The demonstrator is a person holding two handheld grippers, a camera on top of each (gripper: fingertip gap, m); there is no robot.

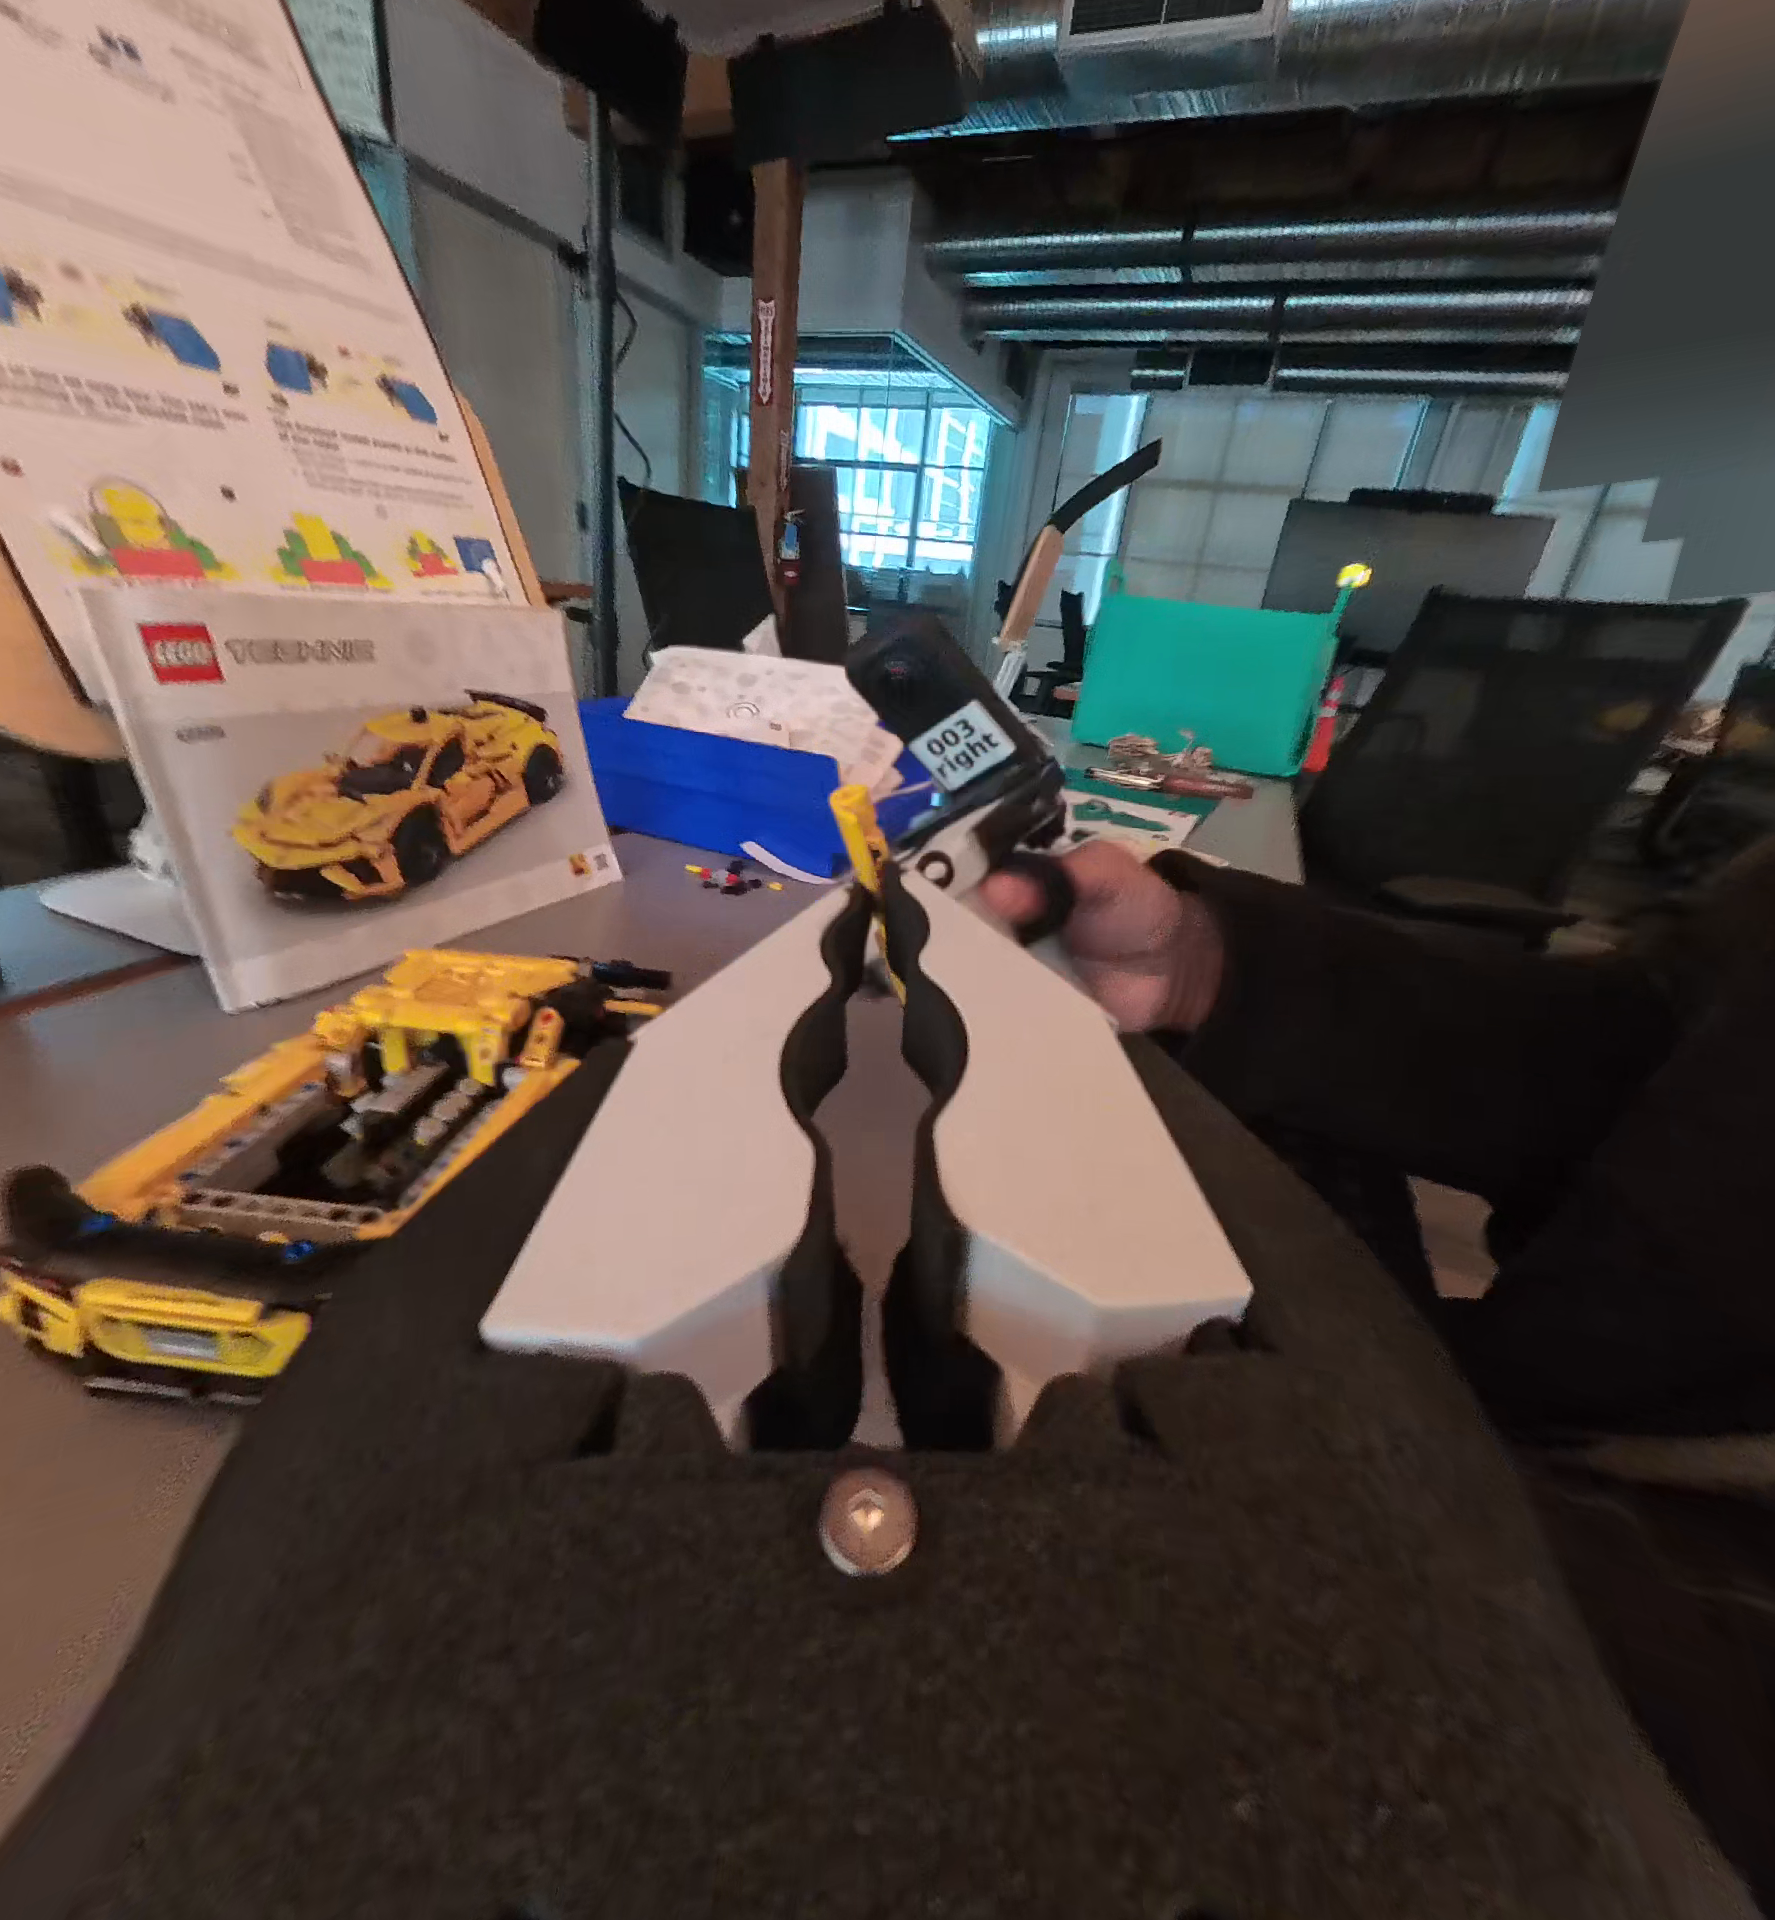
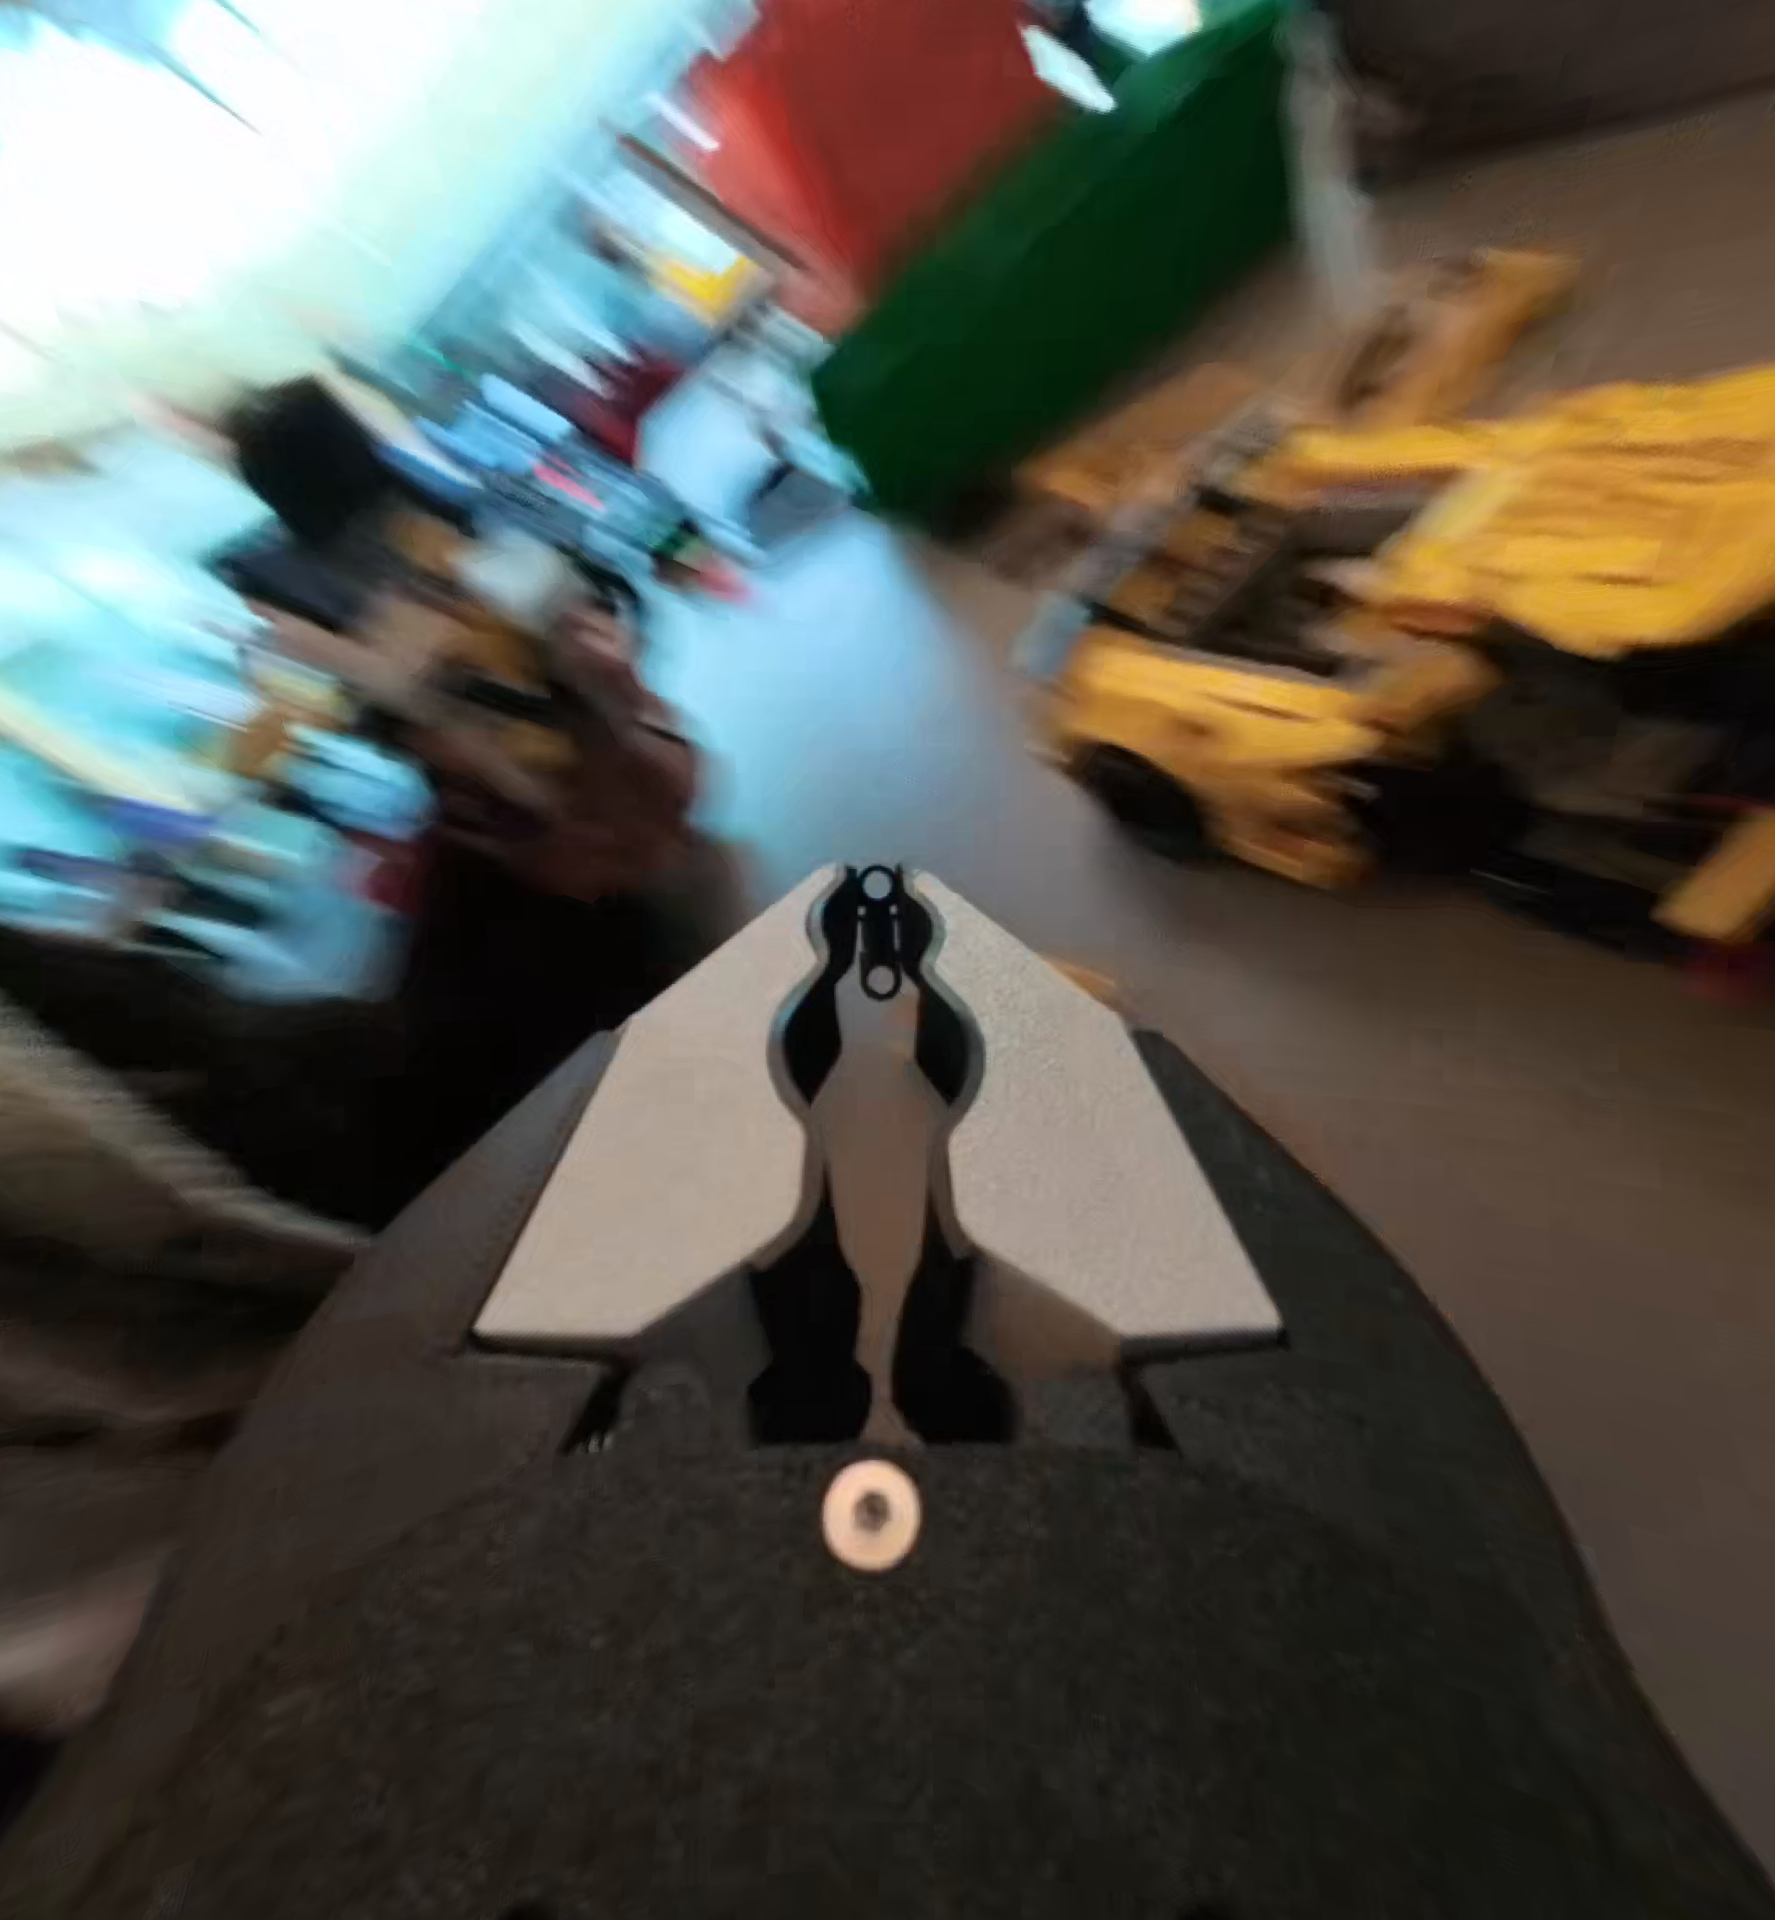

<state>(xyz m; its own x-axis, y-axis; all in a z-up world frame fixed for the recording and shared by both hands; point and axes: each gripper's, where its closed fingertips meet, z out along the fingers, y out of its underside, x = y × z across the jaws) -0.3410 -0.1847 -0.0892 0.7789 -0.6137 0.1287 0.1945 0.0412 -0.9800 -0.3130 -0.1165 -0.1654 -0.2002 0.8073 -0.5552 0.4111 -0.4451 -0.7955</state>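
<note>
My left gripper (image 1: 875, 902) is shut on a slim yellow brick beam (image 1: 859, 844) that sticks up out of the fingertips, held above the grey table (image 1: 83, 1507). A partly built yellow brick car (image 1: 280, 1153) lies on the table to its lower left. The other gripper's black body (image 1: 956, 748), held by a hand (image 1: 1122, 935), sits just behind the beam. My right gripper (image 2: 875, 896) is shut on a small black connector piece (image 2: 878, 940) with round holes. The right wrist view is heavily blurred; the yellow car (image 2: 1382, 665) shows at its right.
An instruction booklet (image 1: 363, 779) with a yellow car on its cover leans against a printed board (image 1: 166, 312). A blue bin (image 1: 717, 779) with paper sheets stands behind, small loose pieces (image 1: 732, 878) before it. A green box (image 1: 1200, 691) and black chairs (image 1: 1506, 748) stand farther right. Across from one pair of fingers to the other is roughly 11 cm. The partly built yellow brick car (image 1: 280, 1153) sits 15 cm or so from the ends of my right fingers.
</note>
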